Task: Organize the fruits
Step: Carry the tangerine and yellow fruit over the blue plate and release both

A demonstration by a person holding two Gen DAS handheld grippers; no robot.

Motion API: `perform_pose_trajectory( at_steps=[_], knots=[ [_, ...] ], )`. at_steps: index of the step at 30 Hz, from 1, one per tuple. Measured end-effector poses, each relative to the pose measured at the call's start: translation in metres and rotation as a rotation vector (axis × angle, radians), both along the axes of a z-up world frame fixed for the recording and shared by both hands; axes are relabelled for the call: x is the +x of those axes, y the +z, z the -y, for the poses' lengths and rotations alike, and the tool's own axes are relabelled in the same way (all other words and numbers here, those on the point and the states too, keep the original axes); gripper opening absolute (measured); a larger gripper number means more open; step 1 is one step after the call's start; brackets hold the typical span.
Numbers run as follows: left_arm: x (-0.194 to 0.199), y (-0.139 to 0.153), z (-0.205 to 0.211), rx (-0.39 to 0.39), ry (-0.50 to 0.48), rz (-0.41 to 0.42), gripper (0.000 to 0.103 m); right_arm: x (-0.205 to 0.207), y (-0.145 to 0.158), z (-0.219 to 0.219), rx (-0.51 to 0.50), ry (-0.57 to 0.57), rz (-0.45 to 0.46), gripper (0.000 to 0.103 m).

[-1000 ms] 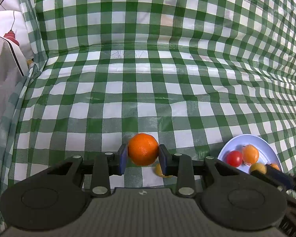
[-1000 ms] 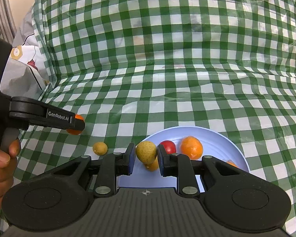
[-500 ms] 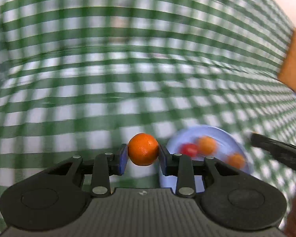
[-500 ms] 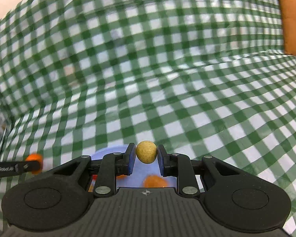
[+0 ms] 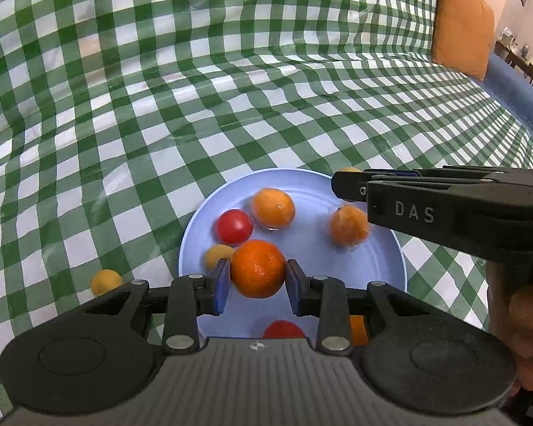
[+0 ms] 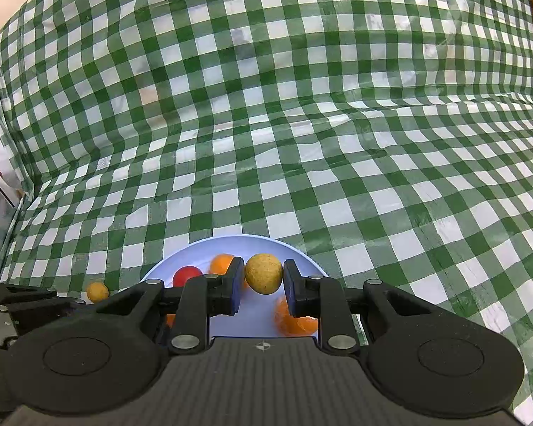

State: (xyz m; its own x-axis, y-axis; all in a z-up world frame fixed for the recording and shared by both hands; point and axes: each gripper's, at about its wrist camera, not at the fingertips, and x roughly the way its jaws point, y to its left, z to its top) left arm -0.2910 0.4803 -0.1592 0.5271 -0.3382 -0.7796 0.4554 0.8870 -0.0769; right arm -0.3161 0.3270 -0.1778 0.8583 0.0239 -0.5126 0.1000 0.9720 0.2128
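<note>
Left gripper (image 5: 257, 277) clamped on an orange (image 5: 258, 269), fingers (image 5: 221, 285) pressed to its sides, held over the near half of a pale blue plate (image 5: 380, 266). Right gripper (image 6: 263, 285) pinching a small yellow-green fruit (image 6: 263, 273) above the same plate. On the plate: a red tomato (image 5: 233, 226) and two oranges. One small yellow fruit (image 5: 106, 281) lying on the green checked cloth (image 5: 195, 88) just left of the plate.
</note>
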Motion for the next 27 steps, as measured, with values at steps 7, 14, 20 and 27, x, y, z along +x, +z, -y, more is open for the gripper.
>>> perform_pose_trajectory(
  at_steps=[7,14,20,27],
  knots=[
    [0.0033,-0.0022,0.0009,0.006,0.006,-0.004,0.037,-0.0004,-0.0005,-0.0006,-0.009,0.007,-0.001,0.025],
    [0.0043,-0.0024,0.0015,0.007,0.001,-0.005,0.037,-0.0002,-0.0005,-0.0013,-0.015,0.011,0.0,0.025],
    [0.0042,-0.002,0.0016,0.007,0.001,-0.005,0.037,-0.0003,-0.0006,-0.002,-0.016,0.011,-0.001,0.025],
    [0.0046,-0.0016,0.0013,0.005,0.003,-0.007,0.037,0.0007,-0.0022,-0.0015,-0.018,0.017,-0.002,0.025]
  ],
)
